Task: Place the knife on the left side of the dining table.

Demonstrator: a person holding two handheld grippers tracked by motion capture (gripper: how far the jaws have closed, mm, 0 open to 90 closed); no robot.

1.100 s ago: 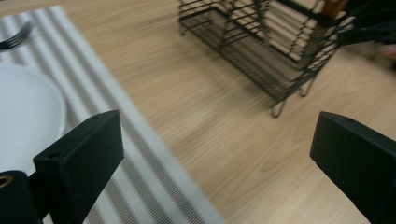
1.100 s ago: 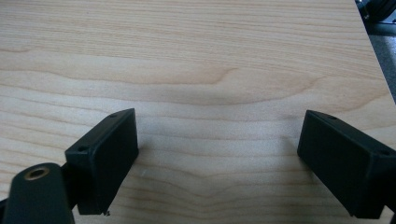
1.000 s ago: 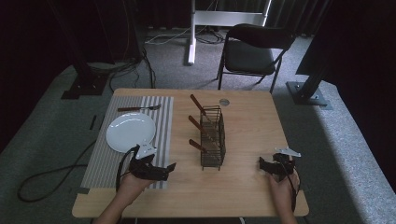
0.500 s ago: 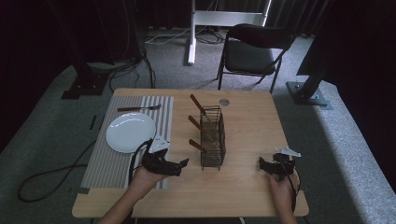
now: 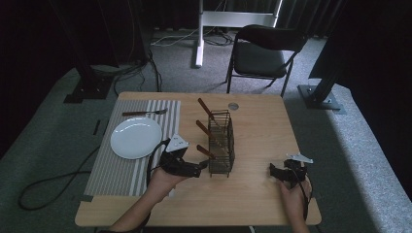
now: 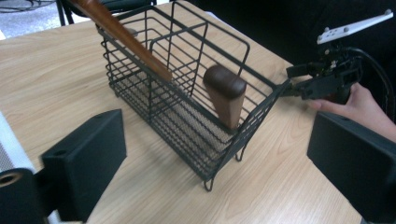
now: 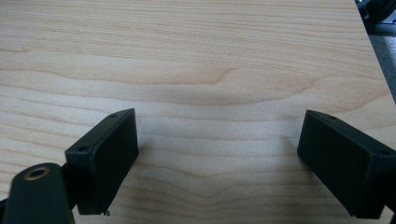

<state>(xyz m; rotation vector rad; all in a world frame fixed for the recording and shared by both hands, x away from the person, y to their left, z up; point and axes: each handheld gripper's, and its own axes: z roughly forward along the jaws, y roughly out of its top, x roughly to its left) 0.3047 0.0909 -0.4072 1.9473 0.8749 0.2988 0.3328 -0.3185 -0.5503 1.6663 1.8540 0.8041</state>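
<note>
- Wire, black and thin, makes up the caddy [image 5: 222, 144], which stands near the middle of the wooden table [image 5: 262, 126], just right of the striped placemat [image 5: 131, 160].
- 3 brown wooden handles lean out of the caddy toward the left; the nearest handle [image 6: 225, 95] sits in the near compartment, its rounded end just above the rim.
- Left gripper [image 5: 194, 168] hovers just left of the caddy's near end, jaws wide apart and holding nothing, aimed at that nearest handle by my reading.
- Right gripper [image 5: 278, 172] rests low over bare wood near the table's right edge, well apart from the caddy, jaws also spread and empty.
- White plate [image 5: 136, 138] lies on the placemat, with a fork [image 5: 144, 112] beyond it at the far side.
- Risk 1: the caddy looks light and stands on thin wire feet, so a jaw catching the rim could tip or slide it, since nothing braces it.
- Risk 2: the handle leans, so pads closing off-centre could slip on the smooth rounded wood.
- Risk 3: drawing the utensil out at an angle may snag it on the wire divider and drag the caddy along.
</note>
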